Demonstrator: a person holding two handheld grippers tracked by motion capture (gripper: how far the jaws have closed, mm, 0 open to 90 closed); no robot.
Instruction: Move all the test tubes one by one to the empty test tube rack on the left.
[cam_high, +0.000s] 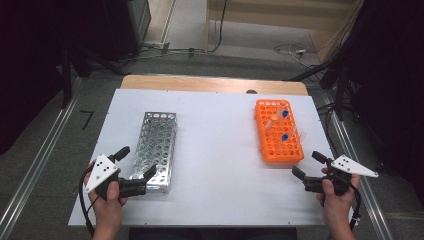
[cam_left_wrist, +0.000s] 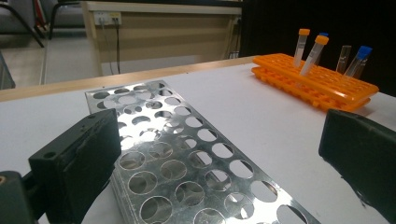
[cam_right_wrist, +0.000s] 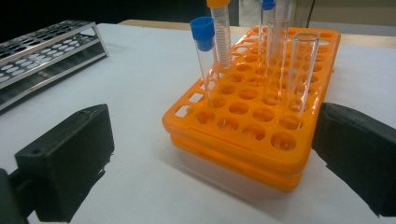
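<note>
From the high view, nothing has been shifted yet as far as I can judge: the metal test-tube rack (cam_high: 155, 150) has every hole bare, while the orange tube rack (cam_high: 278, 131) holds all the tubes, so any transfer is ahead. The left gripper (cam_high: 136, 170) sits low at the near end of the metal rack, jaws spread on either side of that rack's near corner without pinching it, the hand (cam_high: 107, 200) gripping the handle from below. The right gripper (cam_high: 311, 164) rests just short of the orange rack's near end, jaws spread and empty, pointing up the table toward it.

In the left gripper view, the two black jaws stand wide apart. The metal rack (cam_left_wrist: 187, 158) lies directly ahead and between them, running away to the left. Well beyond the right jaw stands the orange rack (cam_left_wrist: 322, 81), with an orange-capped tube (cam_left_wrist: 301, 46) leaning in it.

In the right gripper view, the jaws again stand wide, holding nothing. The orange rack (cam_right_wrist: 261, 126) sits straight ahead, its near corner between the jaws but untouched. A blue-capped tube (cam_right_wrist: 205, 56) is nearest, just ahead and left of centre, and an uncapped glass tube (cam_right_wrist: 301, 74) stands to the right. The metal rack (cam_right_wrist: 42, 53) is far off left.
</note>
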